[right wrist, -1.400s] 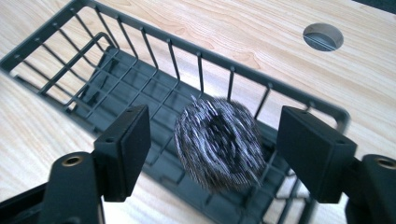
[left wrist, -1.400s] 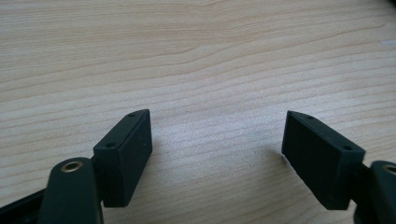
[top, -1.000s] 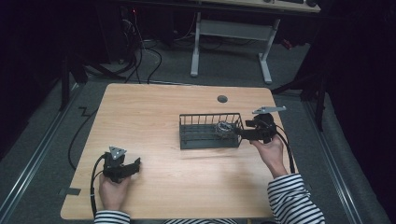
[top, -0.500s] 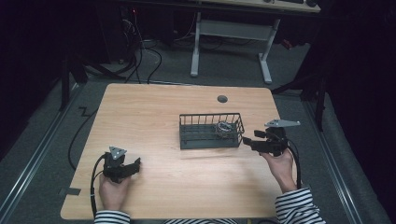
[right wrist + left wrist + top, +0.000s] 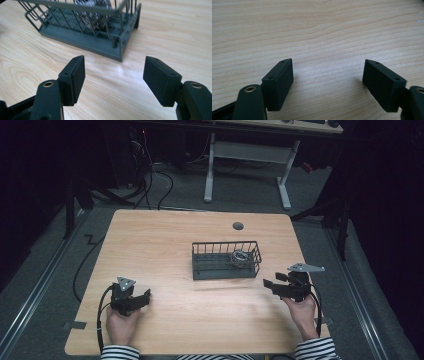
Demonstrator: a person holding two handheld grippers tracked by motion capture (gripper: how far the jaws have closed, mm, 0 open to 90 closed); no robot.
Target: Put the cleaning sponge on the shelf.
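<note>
Here's the dark wire basket (image 5: 226, 261) sitting on the wooden table (image 5: 165, 240), and inside it, at its right end, a silvery metal scouring ball (image 5: 240, 257) rests on the basket floor. The right gripper (image 5: 267, 285) hangs just off the basket's near right corner, jaws spread wide with nothing between them, only bare table. In the right gripper view the scouring ball (image 5: 92, 11) sits behind the basket's bars (image 5: 82, 40), clear of both pads. Well to the left of the basket and nearer the person, the left gripper (image 5: 145, 296) rests low over the table, its jaws also wide apart and empty, with wood grain (image 5: 327, 50) showing between them.
</note>
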